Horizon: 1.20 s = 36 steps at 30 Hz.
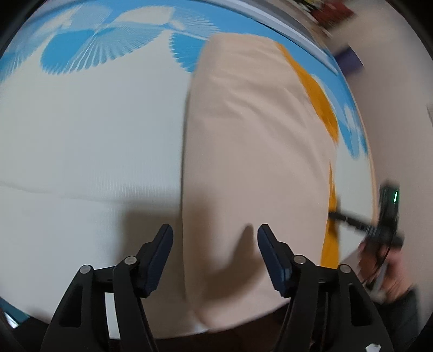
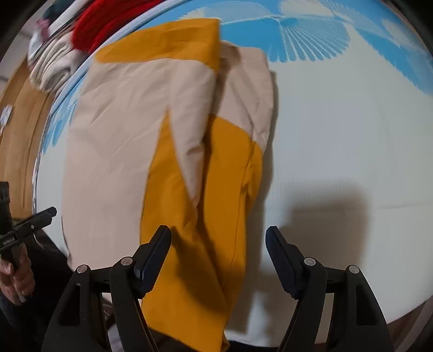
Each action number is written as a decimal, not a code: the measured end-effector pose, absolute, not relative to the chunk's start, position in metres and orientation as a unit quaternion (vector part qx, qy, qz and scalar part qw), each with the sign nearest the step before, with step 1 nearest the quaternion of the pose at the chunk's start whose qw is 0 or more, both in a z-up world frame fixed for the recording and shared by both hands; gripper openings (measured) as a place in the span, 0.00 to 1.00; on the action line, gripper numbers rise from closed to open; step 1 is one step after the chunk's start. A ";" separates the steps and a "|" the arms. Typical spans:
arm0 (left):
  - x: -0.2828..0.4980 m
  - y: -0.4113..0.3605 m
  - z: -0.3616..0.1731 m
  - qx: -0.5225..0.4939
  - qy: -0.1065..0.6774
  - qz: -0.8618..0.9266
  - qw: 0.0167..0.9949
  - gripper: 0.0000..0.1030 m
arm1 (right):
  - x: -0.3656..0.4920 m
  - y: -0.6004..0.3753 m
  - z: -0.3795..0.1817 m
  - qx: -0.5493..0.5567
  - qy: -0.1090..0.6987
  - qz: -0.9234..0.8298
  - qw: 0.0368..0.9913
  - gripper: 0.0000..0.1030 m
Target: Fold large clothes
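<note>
A large beige and orange garment (image 1: 254, 151) lies folded lengthwise on the white and blue sheet (image 1: 89, 130). In the left wrist view its beige panel fills the middle, with an orange strip (image 1: 322, 108) along its right edge. My left gripper (image 1: 215, 235) hovers open over the beige panel's near left edge, with nothing pressed between its pads. In the right wrist view the garment (image 2: 121, 130) shows beige flaps over an orange panel (image 2: 216, 189). My right gripper (image 2: 217, 235) stands open above that orange panel's near right edge and holds nothing.
A red cloth (image 2: 108, 21) and a pile of folded light clothes (image 2: 54, 67) lie beyond the sheet's far left edge. Wood-coloured flooring (image 2: 19, 130) shows on the left. A hand (image 2: 16, 273) carries the left gripper at the left edge of the right wrist view.
</note>
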State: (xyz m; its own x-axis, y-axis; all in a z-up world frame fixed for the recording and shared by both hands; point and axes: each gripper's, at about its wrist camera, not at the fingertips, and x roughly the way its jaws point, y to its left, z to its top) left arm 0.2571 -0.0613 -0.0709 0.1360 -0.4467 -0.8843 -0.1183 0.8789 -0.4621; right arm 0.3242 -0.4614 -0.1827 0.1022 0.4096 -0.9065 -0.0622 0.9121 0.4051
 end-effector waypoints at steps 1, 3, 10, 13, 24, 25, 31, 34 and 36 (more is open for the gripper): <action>0.269 -0.057 -0.078 -0.239 0.650 -0.106 0.714 0.62 | 0.328 -0.463 -0.188 0.145 0.653 0.159 0.726 0.71; 0.290 -0.050 -0.096 -0.267 0.656 -0.097 0.699 0.63 | 0.338 -0.468 -0.198 0.166 0.659 0.157 0.716 0.71; 0.331 -0.055 -0.146 -0.337 0.662 -0.153 0.652 0.75 | 0.357 -0.456 -0.217 0.176 0.663 0.168 0.708 0.71; 0.338 -0.058 -0.155 -0.350 0.652 -0.169 0.651 0.74 | 0.363 -0.453 -0.218 0.186 0.658 0.169 0.710 0.71; 0.381 -0.066 -0.092 -0.294 0.587 -0.189 0.730 0.44 | 0.381 -0.439 -0.188 0.261 0.589 0.170 0.745 0.10; 0.389 -0.062 -0.083 -0.289 0.581 -0.191 0.736 0.42 | 0.388 -0.434 -0.182 0.263 0.577 0.169 0.754 0.10; 0.433 -0.016 -0.056 -0.256 0.551 -0.174 0.775 0.42 | 0.434 -0.386 -0.162 0.284 0.531 0.175 0.779 0.09; 0.445 0.017 -0.068 -0.278 0.553 -0.145 0.772 0.42 | 0.456 -0.358 -0.154 0.278 0.516 0.179 0.790 0.08; 0.451 0.033 -0.075 -0.295 0.555 -0.128 0.767 0.43 | 0.465 -0.337 -0.150 0.267 0.507 0.184 0.799 0.08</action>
